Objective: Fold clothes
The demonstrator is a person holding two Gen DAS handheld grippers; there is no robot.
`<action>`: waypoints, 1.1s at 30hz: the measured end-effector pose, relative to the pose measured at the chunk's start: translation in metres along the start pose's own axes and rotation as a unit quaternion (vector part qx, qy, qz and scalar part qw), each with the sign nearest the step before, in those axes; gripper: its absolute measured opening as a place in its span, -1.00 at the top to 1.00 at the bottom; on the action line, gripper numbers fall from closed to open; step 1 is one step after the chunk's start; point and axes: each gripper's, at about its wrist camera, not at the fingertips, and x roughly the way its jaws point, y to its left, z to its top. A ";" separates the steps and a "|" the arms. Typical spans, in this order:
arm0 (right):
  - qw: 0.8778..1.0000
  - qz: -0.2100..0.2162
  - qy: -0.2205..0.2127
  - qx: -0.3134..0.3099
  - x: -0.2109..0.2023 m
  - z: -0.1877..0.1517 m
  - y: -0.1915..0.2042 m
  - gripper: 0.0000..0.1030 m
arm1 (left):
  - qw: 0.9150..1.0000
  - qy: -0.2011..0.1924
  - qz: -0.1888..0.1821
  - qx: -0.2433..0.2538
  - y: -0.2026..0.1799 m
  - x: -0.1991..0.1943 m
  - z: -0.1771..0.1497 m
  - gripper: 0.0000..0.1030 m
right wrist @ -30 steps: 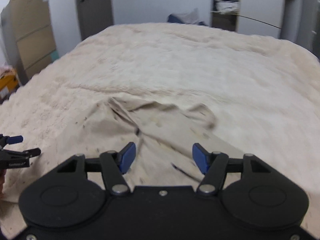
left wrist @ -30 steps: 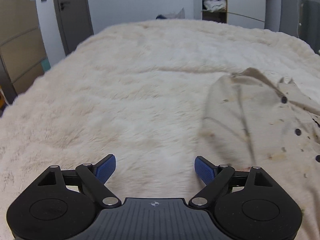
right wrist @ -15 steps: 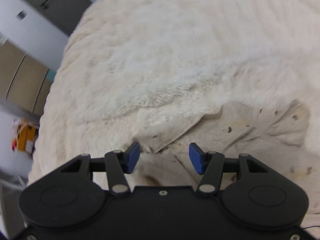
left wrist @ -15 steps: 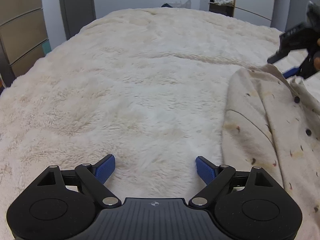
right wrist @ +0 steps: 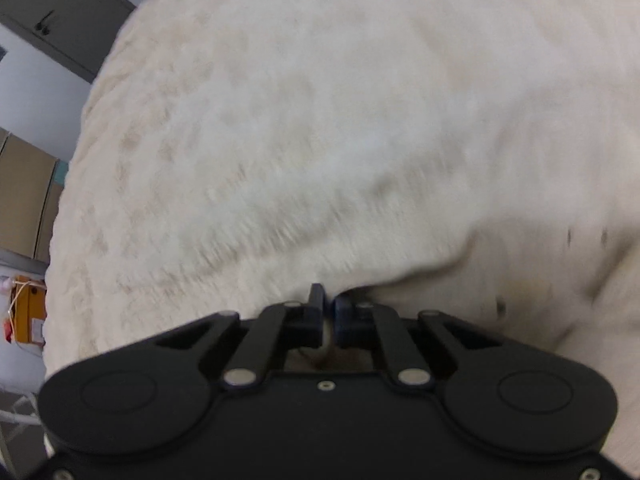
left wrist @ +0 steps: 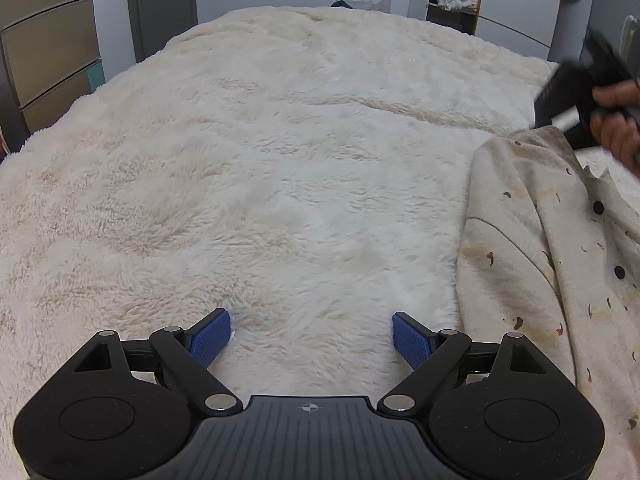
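Soft, even indoor light, no glare; left wrist view is sharp, right wrist view motion-blurred, fisheye bending the edges

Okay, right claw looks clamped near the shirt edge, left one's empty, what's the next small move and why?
Probably bring the open left claw across to the near edge of the cream patterned button-up shirt. It hangs over bare cream fluffy blanket, while the right claw looks shut on the shirt's edge, though blurred.

Right gripper (right wrist: 329, 312) pinches cream shirt (right wrist: 500, 280) edge on fluffy blanket (right wrist: 280, 120).
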 end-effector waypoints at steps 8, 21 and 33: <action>0.993 -0.015 -0.032 -0.109 -0.046 0.016 0.023 0.49 | 1.000 -0.001 -0.003 0.002 -0.002 -0.001 0.000 -0.64; 0.991 -0.135 -0.011 -0.019 -0.102 0.001 -0.164 0.29 | 1.000 -0.004 -0.006 0.010 -0.009 -0.002 0.001 -0.64; 0.991 -0.018 0.047 0.121 -0.054 0.024 -0.194 0.44 | 0.999 -0.005 0.004 0.039 -0.021 0.003 -0.001 -0.65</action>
